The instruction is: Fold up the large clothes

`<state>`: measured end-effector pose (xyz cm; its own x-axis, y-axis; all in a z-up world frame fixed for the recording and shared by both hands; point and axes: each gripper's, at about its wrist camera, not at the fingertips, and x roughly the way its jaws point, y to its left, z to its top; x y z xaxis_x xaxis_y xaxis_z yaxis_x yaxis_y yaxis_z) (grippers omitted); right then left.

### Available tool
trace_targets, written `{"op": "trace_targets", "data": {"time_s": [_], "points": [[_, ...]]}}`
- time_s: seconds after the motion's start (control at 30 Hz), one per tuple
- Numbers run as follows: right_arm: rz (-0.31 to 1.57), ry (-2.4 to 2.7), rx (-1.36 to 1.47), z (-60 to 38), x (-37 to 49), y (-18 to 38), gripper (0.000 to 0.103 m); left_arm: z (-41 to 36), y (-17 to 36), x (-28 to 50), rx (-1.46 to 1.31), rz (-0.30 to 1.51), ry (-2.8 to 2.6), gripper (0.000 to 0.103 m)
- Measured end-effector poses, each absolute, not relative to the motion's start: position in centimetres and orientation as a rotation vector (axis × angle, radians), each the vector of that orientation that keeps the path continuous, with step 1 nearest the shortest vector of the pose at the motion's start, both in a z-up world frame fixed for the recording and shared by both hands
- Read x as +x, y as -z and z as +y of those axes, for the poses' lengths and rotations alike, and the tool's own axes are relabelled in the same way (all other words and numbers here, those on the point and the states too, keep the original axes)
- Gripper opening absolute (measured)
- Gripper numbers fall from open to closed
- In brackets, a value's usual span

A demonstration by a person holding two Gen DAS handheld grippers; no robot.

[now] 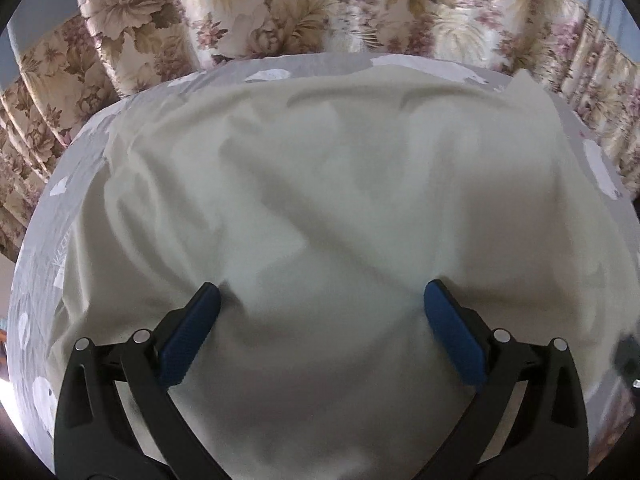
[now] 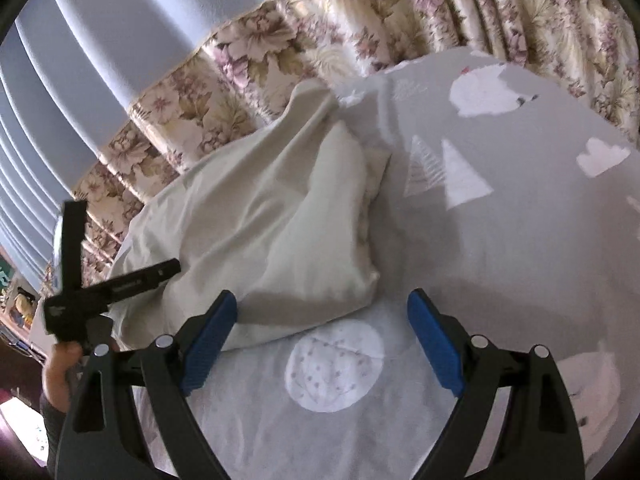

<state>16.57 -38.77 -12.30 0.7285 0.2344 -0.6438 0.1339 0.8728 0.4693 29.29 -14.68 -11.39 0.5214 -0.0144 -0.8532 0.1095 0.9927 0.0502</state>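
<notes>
A large cream cloth (image 1: 320, 208) lies rumpled on a grey bed sheet with white prints (image 1: 48, 248). My left gripper (image 1: 322, 300) is open right above the cloth, with its blue fingertips (image 1: 200, 320) spread over the near part. In the right wrist view the same cloth (image 2: 272, 220) is a loosely folded heap at the left, its near corner between my jaws. My right gripper (image 2: 322, 312) is open and empty, low over the sheet (image 2: 500, 240) beside that corner. The left gripper's body (image 2: 108, 288) and the hand holding it show at the far left.
Flowered curtains (image 1: 280, 12) hang close behind the bed along its far edge, also in the right wrist view (image 2: 460, 12). A pale blue wall (image 2: 100, 52) is to the left. Bare printed sheet stretches to the right of the cloth.
</notes>
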Motion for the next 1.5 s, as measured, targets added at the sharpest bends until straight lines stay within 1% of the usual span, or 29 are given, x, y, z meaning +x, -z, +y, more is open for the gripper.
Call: {"op": "trace_targets", "data": {"time_s": [0.17, 0.33, 0.4, 0.47, 0.53, 0.6, 0.67, 0.83, 0.93, 1.0, 1.1, 1.13, 1.17, 1.2, 1.23, 1.27, 1.37, 1.5], "points": [[0.761, -0.094, 0.555, -38.3, 19.0, 12.3, 0.087, -15.1, 12.2, 29.2, 0.12, 1.008, 0.079, 0.1], [0.776, -0.085, 0.52, -36.9, 21.6, 12.1, 0.086, -15.0, 12.3, 29.9, 0.126, 1.033, 0.094, 0.1], [0.781, -0.081, 0.51, -36.7, 22.4, 12.1, 0.081, -14.9, 12.4, 29.8, 0.123, 1.03, 0.097, 0.1], [0.795, -0.069, 0.474, -36.4, 23.4, 12.0, 0.072, -14.9, 12.5, 29.8, 0.12, 1.024, 0.097, 0.1], [0.809, -0.084, 0.449, -36.1, 24.2, 11.4, 0.057, -15.0, 12.5, 29.7, 0.115, 1.018, 0.093, 0.1], [0.811, -0.095, 0.418, -35.9, 24.8, 11.0, 0.05, -14.9, 12.5, 29.8, 0.108, 1.018, 0.091, 0.1], [0.821, -0.116, 0.444, -36.0, 25.5, 11.1, 0.05, -14.9, 12.5, 29.8, 0.099, 1.02, 0.091, 0.1], [0.844, -0.126, 0.539, -37.0, 24.6, 12.2, 0.058, -14.7, 12.5, 29.9, 0.085, 1.03, 0.102, 0.1], [0.826, -0.126, 0.568, -37.5, 23.4, 12.5, 0.058, -14.7, 12.4, 29.9, 0.087, 1.035, 0.105, 0.1], [0.821, -0.128, 0.547, -37.3, 23.7, 12.5, 0.059, -14.8, 12.4, 30.0, 0.087, 1.036, 0.1, 0.1], [0.804, -0.128, 0.475, -36.5, 25.3, 12.4, 0.066, -14.9, 12.4, 30.1, 0.084, 1.043, 0.096, 0.1], [0.799, -0.119, 0.439, -35.9, 26.2, 12.3, 0.065, -14.9, 12.4, 30.1, 0.084, 1.046, 0.097, 0.1], [0.796, -0.118, 0.422, -35.7, 26.7, 12.3, 0.064, -14.9, 12.4, 30.2, 0.083, 1.051, 0.095, 0.1], [0.793, -0.128, 0.419, -35.6, 27.2, 12.2, 0.053, -14.9, 12.4, 30.2, 0.083, 1.054, 0.092, 0.1], [0.789, -0.158, 0.443, -35.6, 27.5, 12.0, 0.039, -14.9, 12.4, 30.3, 0.086, 1.056, 0.09, 0.1], [0.78, -0.171, 0.456, -35.7, 27.5, 11.7, 0.033, -15.0, 12.4, 30.3, 0.089, 1.059, 0.087, 0.1], [0.702, -0.223, 0.446, -35.1, 26.2, 9.4, 0.029, -15.0, 12.5, 30.4, 0.1, 1.069, 0.079, 0.1], [0.647, -0.279, 0.365, -32.6, 25.5, 6.3, 0.027, -15.0, 12.5, 30.7, 0.11, 1.091, 0.072, 0.1]]}}
